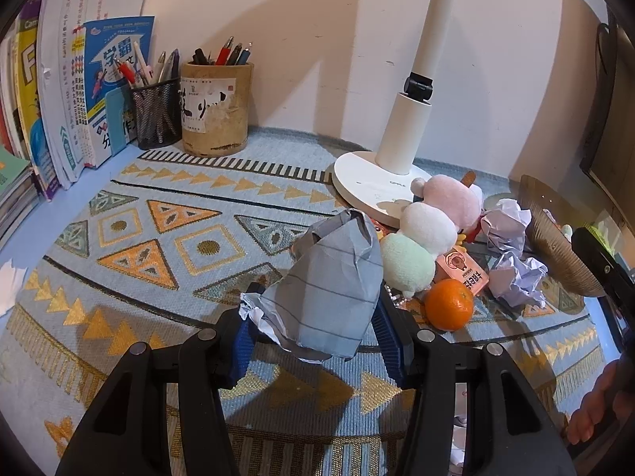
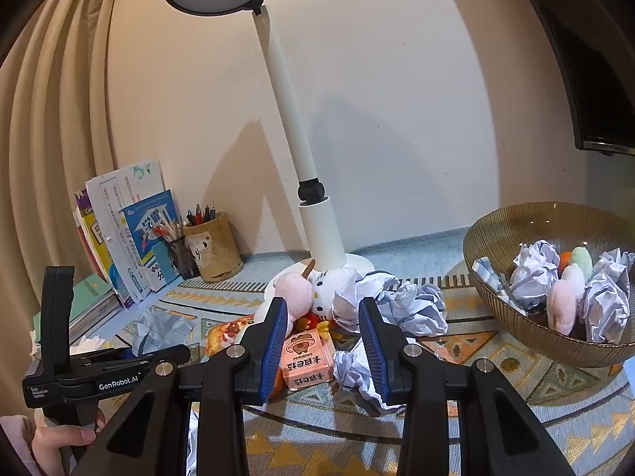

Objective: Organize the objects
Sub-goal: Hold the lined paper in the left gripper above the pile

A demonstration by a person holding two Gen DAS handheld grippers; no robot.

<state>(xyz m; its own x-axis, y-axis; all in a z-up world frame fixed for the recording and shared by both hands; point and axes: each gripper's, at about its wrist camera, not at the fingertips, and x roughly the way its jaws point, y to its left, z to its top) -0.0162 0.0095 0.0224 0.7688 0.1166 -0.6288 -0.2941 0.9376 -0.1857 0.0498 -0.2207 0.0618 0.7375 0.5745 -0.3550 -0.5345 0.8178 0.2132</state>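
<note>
My left gripper [image 1: 317, 329] is shut on a crumpled sheet of lined paper [image 1: 329, 285], held just above the patterned mat. To its right lie a three-ball plush [image 1: 420, 238], an orange [image 1: 448, 303], a pink box [image 1: 464, 273] and two paper balls [image 1: 516, 277]. My right gripper [image 2: 322, 305] is open, low over the pile. The pink box [image 2: 305, 359] shows between its blue pads [image 2: 278, 329], apart from both. A white paper ball [image 2: 353, 369] lies against the right pad. The left gripper [image 2: 119, 361] with its paper [image 2: 158, 329] appears at the left.
A ribbed brown bowl [image 2: 516, 337] at the right holds paper balls and plush toys. A white lamp base [image 1: 365, 178] stands behind the pile. Two pen holders [image 1: 216, 111] and leaning books [image 1: 79, 91] line the back left wall. A hand [image 2: 59, 440] grips the left handle.
</note>
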